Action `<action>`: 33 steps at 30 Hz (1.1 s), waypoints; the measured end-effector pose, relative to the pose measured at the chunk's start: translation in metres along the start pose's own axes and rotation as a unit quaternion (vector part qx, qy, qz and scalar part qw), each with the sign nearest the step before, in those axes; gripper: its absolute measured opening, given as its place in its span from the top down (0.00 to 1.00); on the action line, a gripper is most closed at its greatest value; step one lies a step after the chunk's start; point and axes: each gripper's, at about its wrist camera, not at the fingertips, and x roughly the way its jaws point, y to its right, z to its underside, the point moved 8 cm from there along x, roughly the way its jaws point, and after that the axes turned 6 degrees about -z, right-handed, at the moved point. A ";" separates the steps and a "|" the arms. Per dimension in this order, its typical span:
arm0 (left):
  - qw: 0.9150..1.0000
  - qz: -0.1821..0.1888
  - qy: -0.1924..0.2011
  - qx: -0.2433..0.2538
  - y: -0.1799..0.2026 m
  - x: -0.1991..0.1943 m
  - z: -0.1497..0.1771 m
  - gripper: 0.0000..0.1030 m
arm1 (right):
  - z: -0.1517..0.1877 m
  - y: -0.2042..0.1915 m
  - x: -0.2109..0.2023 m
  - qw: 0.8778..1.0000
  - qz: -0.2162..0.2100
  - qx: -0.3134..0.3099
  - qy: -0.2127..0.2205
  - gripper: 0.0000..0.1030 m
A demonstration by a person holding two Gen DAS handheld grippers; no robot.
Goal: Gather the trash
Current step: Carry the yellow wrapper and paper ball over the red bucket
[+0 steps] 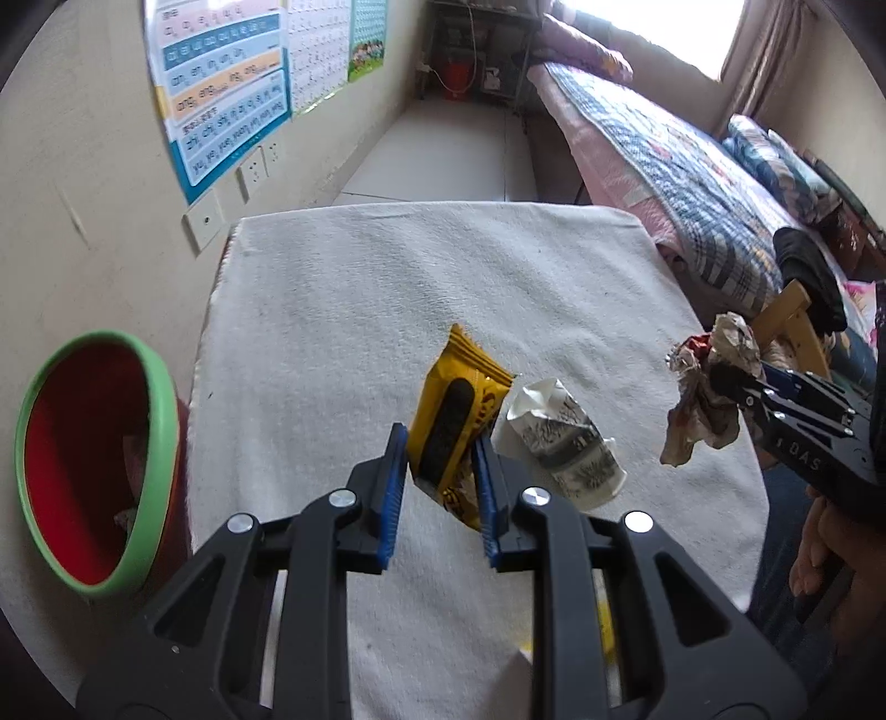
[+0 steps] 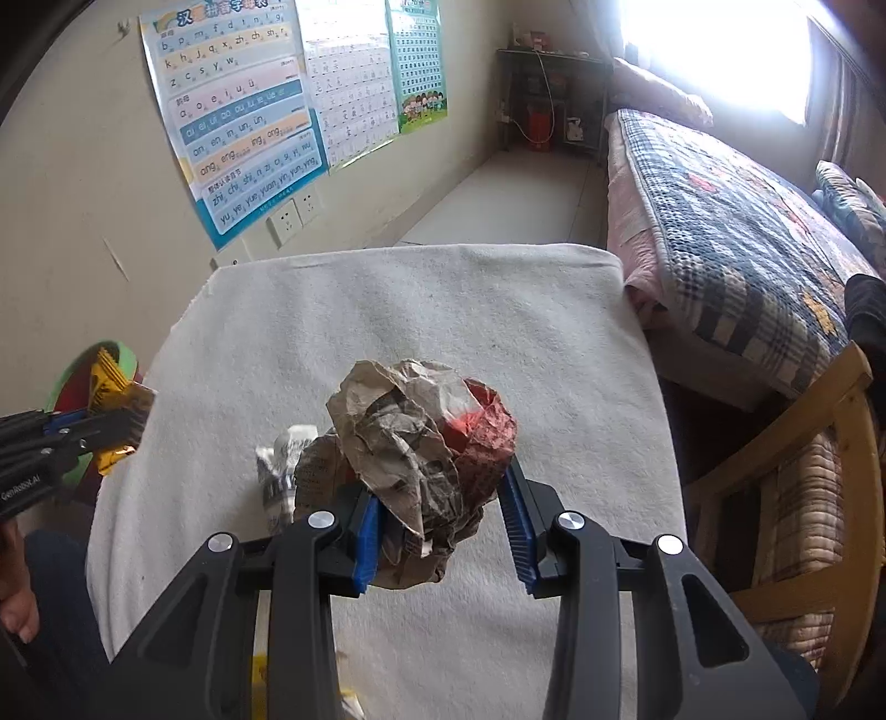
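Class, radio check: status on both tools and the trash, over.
Left tool shut on yellow wrapper. Right tool shut on crumpled newspaper. Crushed paper cup on white cloth. Red bin at table's left, path clear.

A yellow wrapper [image 1: 454, 410] with a black band is seen, a grey-printed white cup [image 1: 559, 443], a red bin [image 1: 83, 459] (green-rimmed), and blue-plaid bedding [image 2: 736, 243].

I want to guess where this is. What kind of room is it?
Probably a bedroom: a bed with a blue plaid quilt, pinyin letter posters on the wall, and a bright curtained window.
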 end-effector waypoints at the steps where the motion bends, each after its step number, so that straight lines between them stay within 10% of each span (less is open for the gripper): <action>1: 1.000 0.001 0.003 -0.006 -0.003 -0.004 0.002 0.78 | 0.001 -0.001 -0.003 1.000 0.000 -0.003 0.001 0.64; 33: 0.993 -0.008 0.043 -0.113 -0.086 -0.046 0.029 0.78 | -0.015 -0.109 -0.017 0.993 -0.041 -0.106 0.013 0.64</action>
